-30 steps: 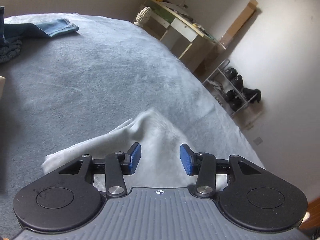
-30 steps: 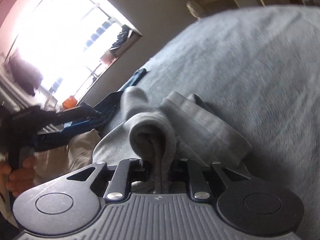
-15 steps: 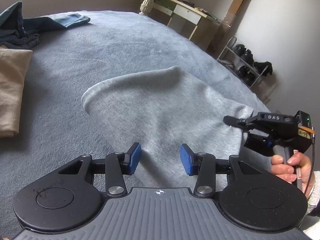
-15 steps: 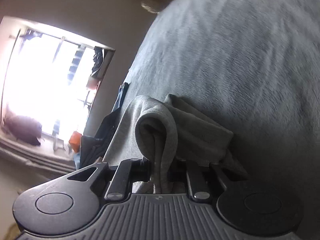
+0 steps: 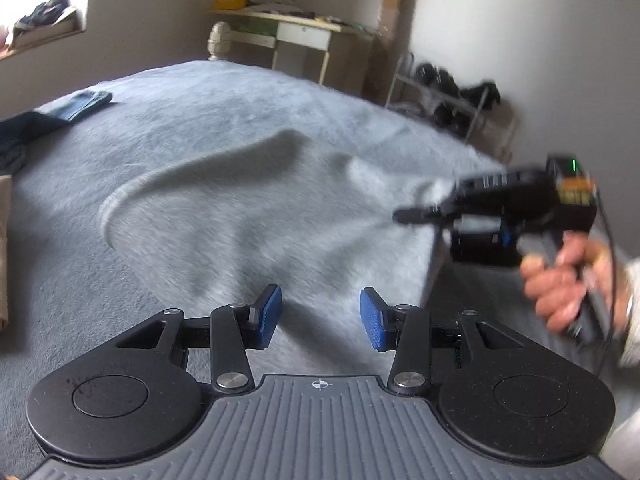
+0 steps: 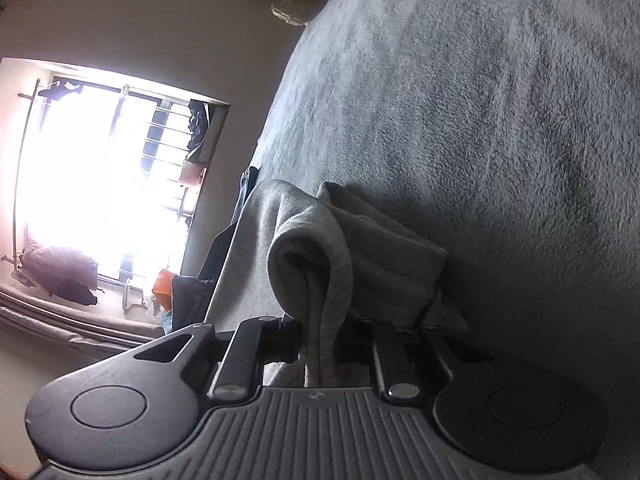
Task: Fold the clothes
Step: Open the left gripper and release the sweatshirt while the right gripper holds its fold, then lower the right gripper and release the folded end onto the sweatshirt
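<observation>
My left tongs (image 5: 320, 318) part open, empty, hovering over the grey garment (image 5: 256, 216) spread on the bed (image 5: 224, 96). My right tongs (image 6: 320, 346) clamped on a bunched fold of it at its right edge.

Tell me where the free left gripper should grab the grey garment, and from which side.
Judging from the left wrist view, take the grey garment at its near edge, just ahead of the open left gripper, coming in low from the near side. The right gripper already pinches a bunched fold at the right, so a grip on the near edge, away from it, would probably spread the cloth on the bed.
</observation>
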Motion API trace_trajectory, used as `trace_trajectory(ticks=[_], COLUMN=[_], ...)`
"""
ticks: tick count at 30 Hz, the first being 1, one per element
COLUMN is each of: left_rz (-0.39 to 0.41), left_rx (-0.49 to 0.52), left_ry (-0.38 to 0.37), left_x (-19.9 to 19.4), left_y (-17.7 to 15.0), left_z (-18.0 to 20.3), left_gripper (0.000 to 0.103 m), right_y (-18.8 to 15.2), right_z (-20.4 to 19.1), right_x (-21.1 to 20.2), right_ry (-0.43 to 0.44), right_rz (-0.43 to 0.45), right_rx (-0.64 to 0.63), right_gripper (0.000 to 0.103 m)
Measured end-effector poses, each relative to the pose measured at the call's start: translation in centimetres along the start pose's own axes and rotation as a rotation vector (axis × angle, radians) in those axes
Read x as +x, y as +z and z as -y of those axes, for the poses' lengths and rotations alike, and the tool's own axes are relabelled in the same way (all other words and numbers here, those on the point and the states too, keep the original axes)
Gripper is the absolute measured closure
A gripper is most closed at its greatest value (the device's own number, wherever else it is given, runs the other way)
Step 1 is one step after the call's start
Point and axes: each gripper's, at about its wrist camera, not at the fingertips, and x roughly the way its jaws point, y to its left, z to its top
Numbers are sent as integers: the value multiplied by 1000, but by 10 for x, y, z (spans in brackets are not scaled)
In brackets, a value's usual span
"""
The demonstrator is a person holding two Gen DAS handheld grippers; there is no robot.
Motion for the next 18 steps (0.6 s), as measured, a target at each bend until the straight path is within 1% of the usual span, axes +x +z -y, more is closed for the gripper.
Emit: trace_trajectory(ticks=[2,4,5,6,8,10,11,12,13,15,16,18], left_rz=[-1,3,0,-3,-7,-3,-1,2,3,2,2,3], left_rx=[65,82,74,65,50,42,40,37,32,20,17,14], left_ry=[34,49,50,51,52,53,54,56,57,59,60,61], left_x=[3,4,4,5,5,4,4,4,4,5,5,6], left_y=[-6,-9,-9,-8,-8,-9,-10,-11,-12,-13,-13,-15], left_z=[9,12,11,9,7,7,7,8,9,11,11,12], left_gripper=[60,60,60,60,60,60,60,60,60,60,60,60], right_y=[6,13,18,23,33,41,43,43,40,27,18,-10], right_z=[6,6,2,-2,-9,-22,-33,-47,-63,-98,-113,-136], right_x=[-5,-13,-21,-29,-44,-67,-75,-79,-77,-66,-58,-37], right_ry=[17,7,-21,-50,-106,-161,-174,-181,-184,-179,-177,-171], right_rz=[-36,-49,-27,-5,38,125,164,186,185,150,122,38], right_rx=[34,37,16,-6,-49,-122,-180,-251,-342,-564,-668,-860], right_gripper=[84,81,78,70,64,65,67,71,72,80,81,84])
